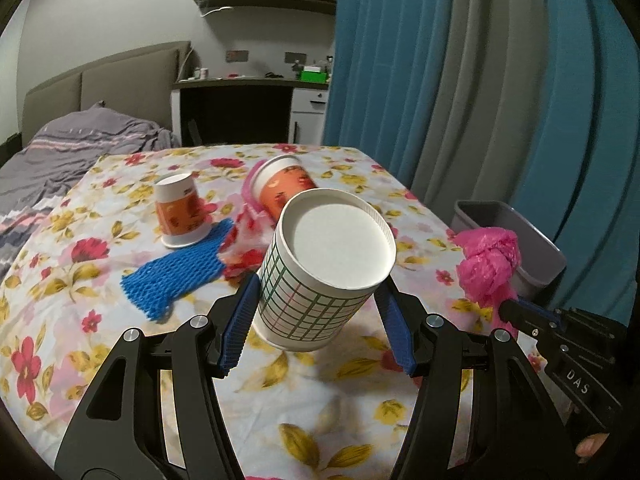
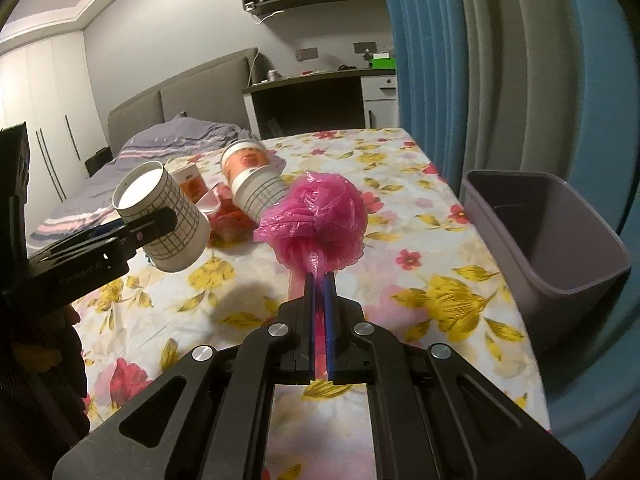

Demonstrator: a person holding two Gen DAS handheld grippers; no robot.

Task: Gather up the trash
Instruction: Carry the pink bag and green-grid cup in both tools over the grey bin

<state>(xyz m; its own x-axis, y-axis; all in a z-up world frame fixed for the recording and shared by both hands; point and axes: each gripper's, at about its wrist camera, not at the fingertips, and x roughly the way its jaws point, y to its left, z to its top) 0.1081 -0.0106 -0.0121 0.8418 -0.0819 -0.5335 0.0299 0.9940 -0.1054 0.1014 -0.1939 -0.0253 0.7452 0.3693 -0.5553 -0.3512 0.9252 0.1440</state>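
Only from the right wrist: grey bin's (image 2: 560, 240) hollow, right hand-held gripper (image 2: 320, 276) pinching pink bag (image 2: 320, 216).

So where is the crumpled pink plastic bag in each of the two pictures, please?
Left wrist view: the crumpled pink plastic bag is at the right edge, pinched by the right gripper, in front of the grey plastic bin.
Right wrist view: the bag is in the centre, just beyond the shut fingertips.
Shared landmark: the grey bin, at the table's right side in both views.
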